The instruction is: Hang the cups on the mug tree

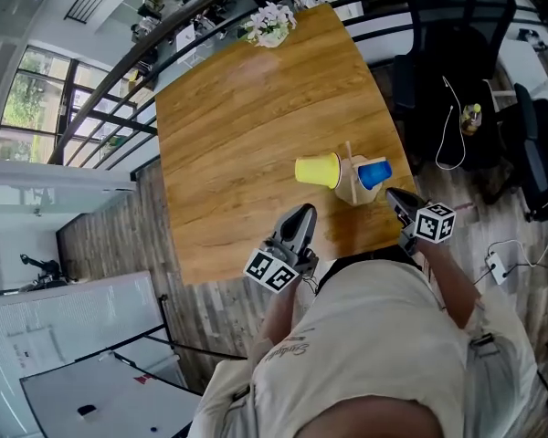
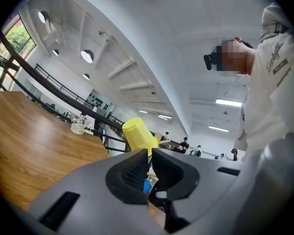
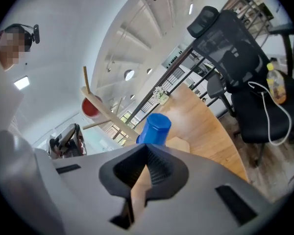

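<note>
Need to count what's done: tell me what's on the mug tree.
A yellow cup, a blue cup and a red cup sit on the mug tree. Their pegs are hidden inside them.

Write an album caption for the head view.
Yellow cup and blue cup on the mug tree; left gripper and right gripper shut nearby.

You are looking at the wooden mug tree (image 1: 353, 191) standing upright between your two hand-held grippers, just ahead of their tips. The yellow cup (image 1: 318, 170) is hanging sideways just beyond your left hand-held gripper (image 1: 303, 213), mouth toward the stem. The blue cup (image 1: 374, 173) is hanging just past your right hand-held gripper (image 1: 395, 195). A red cup (image 3: 91, 107) is hanging on the far side.
</note>
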{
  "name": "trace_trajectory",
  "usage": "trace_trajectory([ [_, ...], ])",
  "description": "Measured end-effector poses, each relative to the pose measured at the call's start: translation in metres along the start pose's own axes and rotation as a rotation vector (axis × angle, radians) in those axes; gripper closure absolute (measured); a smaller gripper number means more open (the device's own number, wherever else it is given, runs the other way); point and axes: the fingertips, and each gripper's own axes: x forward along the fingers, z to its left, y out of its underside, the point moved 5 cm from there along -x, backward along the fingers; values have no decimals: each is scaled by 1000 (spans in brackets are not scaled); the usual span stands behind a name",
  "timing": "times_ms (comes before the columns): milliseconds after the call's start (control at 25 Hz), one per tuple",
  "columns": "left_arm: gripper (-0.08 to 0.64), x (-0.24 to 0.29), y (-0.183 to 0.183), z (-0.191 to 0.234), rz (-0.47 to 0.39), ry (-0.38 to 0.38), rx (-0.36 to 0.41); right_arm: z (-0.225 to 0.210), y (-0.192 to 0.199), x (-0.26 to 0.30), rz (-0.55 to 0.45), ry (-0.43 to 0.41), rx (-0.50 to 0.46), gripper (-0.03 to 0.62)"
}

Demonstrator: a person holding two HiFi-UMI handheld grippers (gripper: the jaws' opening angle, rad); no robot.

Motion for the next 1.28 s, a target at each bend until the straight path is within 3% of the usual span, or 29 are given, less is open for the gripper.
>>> trace_trajectory([
  [200,526,-12,-15,13,-46,-3,9,40,-38,-10,-58,11,-214,598],
  [440,526,-15,-35,12,-75,5,13,103,-75,-15,-24,2,-630,598],
  [520,526,-15,-44,12,-71,17,30,120,-84,-15,-27,10,-703,598],
  [760,526,-16,-75,16,-75,17,94,156,-109,-25,-97,53,-718,598],
  [960,526,-17,-101,12,-69,-17,105,198,-124,-37,-131,6,-791,598],
  [1280,526,-13,-117,4,-74,4,136,237,-151,-31,-231,-43,-872,598],
])
